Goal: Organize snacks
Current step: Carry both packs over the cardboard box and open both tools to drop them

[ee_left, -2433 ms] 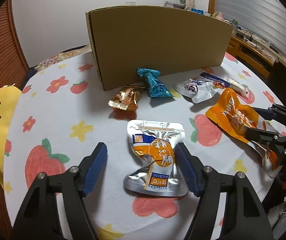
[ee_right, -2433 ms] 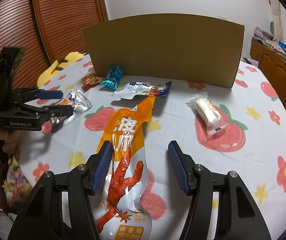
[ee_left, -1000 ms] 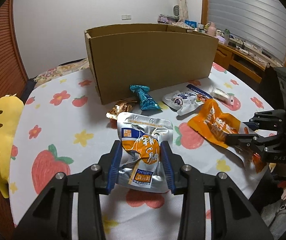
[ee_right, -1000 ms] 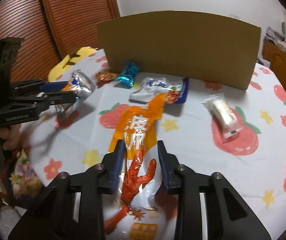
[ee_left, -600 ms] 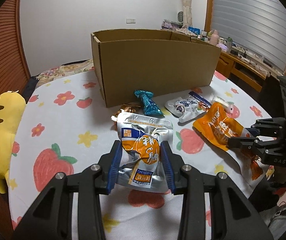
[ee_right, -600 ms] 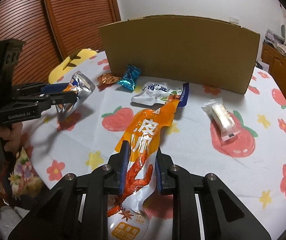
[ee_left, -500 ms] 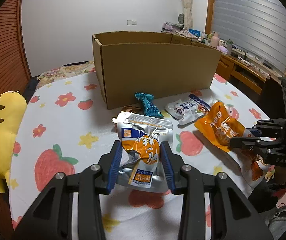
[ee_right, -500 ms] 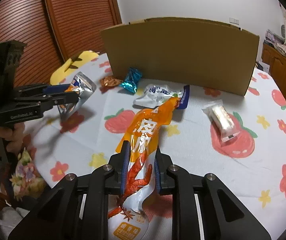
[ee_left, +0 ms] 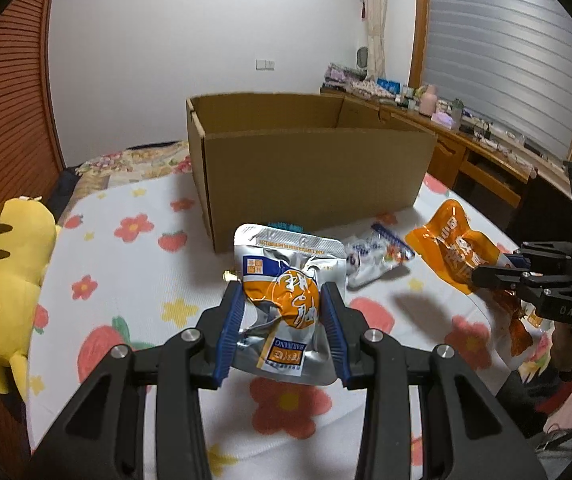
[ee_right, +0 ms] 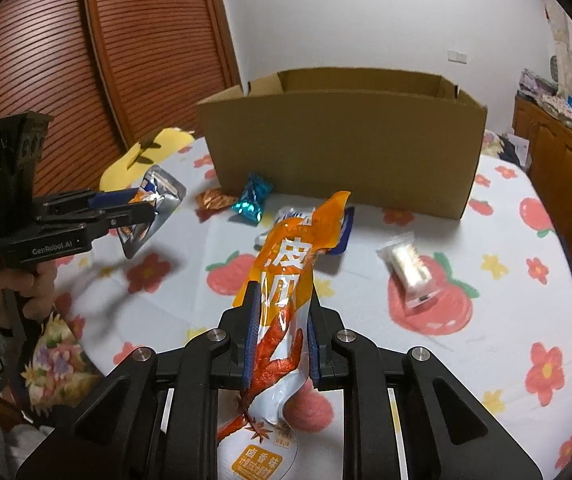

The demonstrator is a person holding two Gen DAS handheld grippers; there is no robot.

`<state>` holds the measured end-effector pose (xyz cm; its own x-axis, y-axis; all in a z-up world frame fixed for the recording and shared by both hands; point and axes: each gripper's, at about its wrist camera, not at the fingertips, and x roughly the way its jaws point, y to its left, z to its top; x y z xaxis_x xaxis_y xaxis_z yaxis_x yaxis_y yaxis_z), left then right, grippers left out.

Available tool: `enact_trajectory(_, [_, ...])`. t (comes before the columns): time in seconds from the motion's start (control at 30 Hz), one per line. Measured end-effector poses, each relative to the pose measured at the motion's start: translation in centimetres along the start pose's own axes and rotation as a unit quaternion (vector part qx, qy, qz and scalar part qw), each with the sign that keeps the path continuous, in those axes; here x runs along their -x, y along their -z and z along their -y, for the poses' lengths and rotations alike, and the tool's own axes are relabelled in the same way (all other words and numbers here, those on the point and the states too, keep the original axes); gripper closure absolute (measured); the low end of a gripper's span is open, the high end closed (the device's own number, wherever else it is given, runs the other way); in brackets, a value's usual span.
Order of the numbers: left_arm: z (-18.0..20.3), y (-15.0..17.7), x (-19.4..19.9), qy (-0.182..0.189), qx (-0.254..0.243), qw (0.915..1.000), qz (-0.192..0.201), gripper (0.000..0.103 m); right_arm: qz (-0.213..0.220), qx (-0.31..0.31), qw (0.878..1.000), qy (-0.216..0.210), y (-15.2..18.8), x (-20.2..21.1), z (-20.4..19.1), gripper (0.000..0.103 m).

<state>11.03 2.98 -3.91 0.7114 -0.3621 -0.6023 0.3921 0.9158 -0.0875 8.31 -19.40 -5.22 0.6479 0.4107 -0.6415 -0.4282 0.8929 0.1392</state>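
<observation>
Left wrist view: the left gripper [ee_left: 282, 320] has its jaws pressed on one silver pouch [ee_left: 286, 296] with an orange label, lifted clear of the flowered tablecloth [ee_left: 126, 264]. At twelve o'clock from it stands one open cardboard box [ee_left: 309, 176]. At three o'clock the right gripper [ee_left: 497, 272] holds one long orange pouch [ee_left: 451, 248] off the cloth. Between the two pouches lies one white and blue packet [ee_left: 369, 256], and a sliver of one teal candy [ee_left: 286, 225] shows behind the silver pouch. One yellow plush toy [ee_left: 2, 280] lies at nine o'clock.

Right wrist view: the right gripper's jaws, narrow after just closing further, clamp the orange pouch, which rises toward twelve o'clock. Six snacks can be counted: the two held pouches, the teal candy [ee_right: 254, 198], one copper-coloured candy [ee_right: 216, 199] just beside it at its nine o'clock, the white and blue packet partly hidden behind the orange pouch, and one clear-wrapped bar [ee_right: 409, 268] at two o'clock, well apart from the rest. The box interior is not visible enough to count anything inside. A hand [ee_right: 14, 284] grips the left gripper's handle at nine o'clock.
</observation>
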Motion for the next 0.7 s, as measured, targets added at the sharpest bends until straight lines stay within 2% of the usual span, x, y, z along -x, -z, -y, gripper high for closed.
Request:
enact_trajectory(0.5, [-0.1,-3.5,0.5,-0.003,0.01,0.9989,0.046,0.065,0.032,-0.015,0.999,0.03,-1.0,3.0,3.1,0.085])
enact_trajectory(0.7, [-0.1,-6.1,0.7,-0.004,0.01,0.997,0.077,0.065,0.051,-0.005,0.998,0.04,-2.8,4.2,4.2,0.085])
